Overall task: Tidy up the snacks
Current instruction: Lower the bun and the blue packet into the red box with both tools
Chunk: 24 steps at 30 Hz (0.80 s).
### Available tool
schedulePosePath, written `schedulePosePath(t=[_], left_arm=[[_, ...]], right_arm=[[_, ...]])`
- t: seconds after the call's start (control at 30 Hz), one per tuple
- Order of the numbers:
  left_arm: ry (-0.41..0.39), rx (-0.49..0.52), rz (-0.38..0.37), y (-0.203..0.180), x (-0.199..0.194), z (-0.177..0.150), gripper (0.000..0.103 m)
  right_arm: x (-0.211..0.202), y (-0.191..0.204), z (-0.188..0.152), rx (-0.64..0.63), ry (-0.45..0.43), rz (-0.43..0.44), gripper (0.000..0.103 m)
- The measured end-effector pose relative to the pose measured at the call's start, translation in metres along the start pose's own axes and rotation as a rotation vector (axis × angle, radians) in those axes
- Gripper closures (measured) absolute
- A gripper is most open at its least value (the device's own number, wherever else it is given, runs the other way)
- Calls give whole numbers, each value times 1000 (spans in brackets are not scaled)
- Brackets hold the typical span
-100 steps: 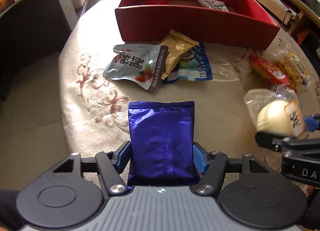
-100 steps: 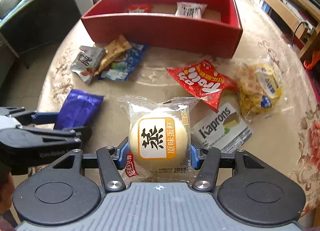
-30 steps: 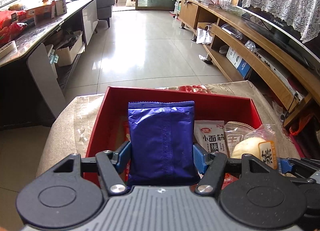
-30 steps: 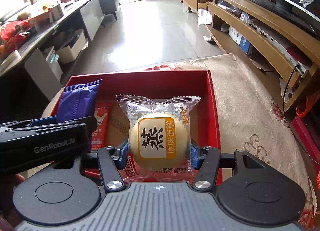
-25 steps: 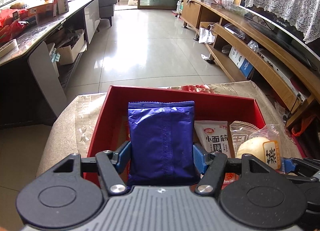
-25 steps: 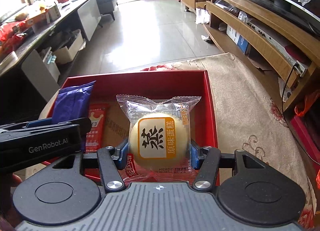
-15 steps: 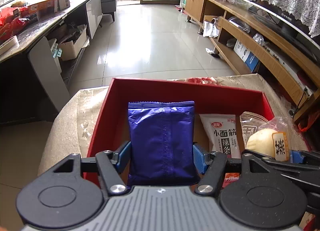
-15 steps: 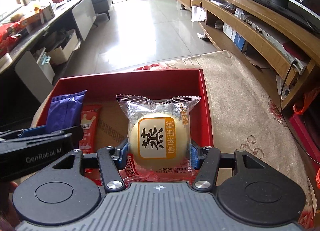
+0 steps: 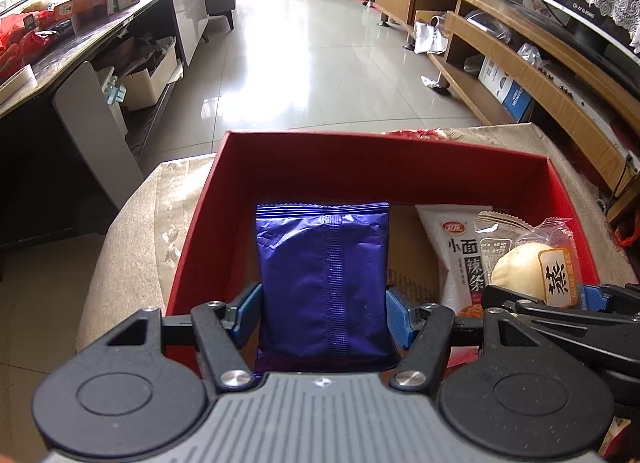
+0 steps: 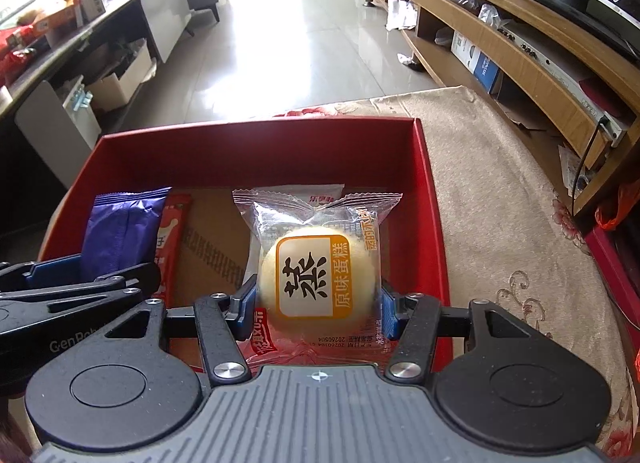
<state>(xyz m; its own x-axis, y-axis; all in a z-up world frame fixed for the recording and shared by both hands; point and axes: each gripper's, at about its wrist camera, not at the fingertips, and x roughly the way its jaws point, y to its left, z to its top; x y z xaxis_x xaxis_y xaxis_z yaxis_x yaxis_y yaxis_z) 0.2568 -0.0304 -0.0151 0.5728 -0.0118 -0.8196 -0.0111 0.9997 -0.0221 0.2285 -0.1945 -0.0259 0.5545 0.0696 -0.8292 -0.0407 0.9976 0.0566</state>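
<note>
My left gripper (image 9: 322, 315) is shut on a purple foil snack pack (image 9: 322, 279), held upright over the left half of the red box (image 9: 360, 161). My right gripper (image 10: 318, 303) is shut on a wrapped round steamed cake (image 10: 316, 271) with an orange label, over the right half of the same red box (image 10: 256, 147). In the right wrist view the purple pack (image 10: 120, 229) and the left gripper show at the left. In the left wrist view the cake (image 9: 532, 267) and the right gripper appear at the right.
Inside the box lie a white spicy-strip packet (image 9: 460, 247), a red packet (image 10: 170, 239) and a pale packet (image 10: 304, 193) on the cardboard floor. The box stands on a beige patterned tablecloth (image 10: 500, 199). Beyond are a tiled floor, a wooden TV shelf at right and dark cabinets at left.
Both grippers have carried their snacks from the table to over the red box, then sunk toward it in the last second. The box fills more of each view. Both grips are unchanged.
</note>
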Motion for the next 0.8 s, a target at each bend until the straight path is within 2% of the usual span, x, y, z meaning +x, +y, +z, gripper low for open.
schedulePosePath(t=[0.4, 0.8], left_arm=[[28, -1, 7, 2, 7, -4, 44], [41, -8, 6, 4, 8, -3, 43]], right_arm=[[11, 0, -1, -17, 24, 1, 39], [9, 4, -1, -36, 11, -15, 37]])
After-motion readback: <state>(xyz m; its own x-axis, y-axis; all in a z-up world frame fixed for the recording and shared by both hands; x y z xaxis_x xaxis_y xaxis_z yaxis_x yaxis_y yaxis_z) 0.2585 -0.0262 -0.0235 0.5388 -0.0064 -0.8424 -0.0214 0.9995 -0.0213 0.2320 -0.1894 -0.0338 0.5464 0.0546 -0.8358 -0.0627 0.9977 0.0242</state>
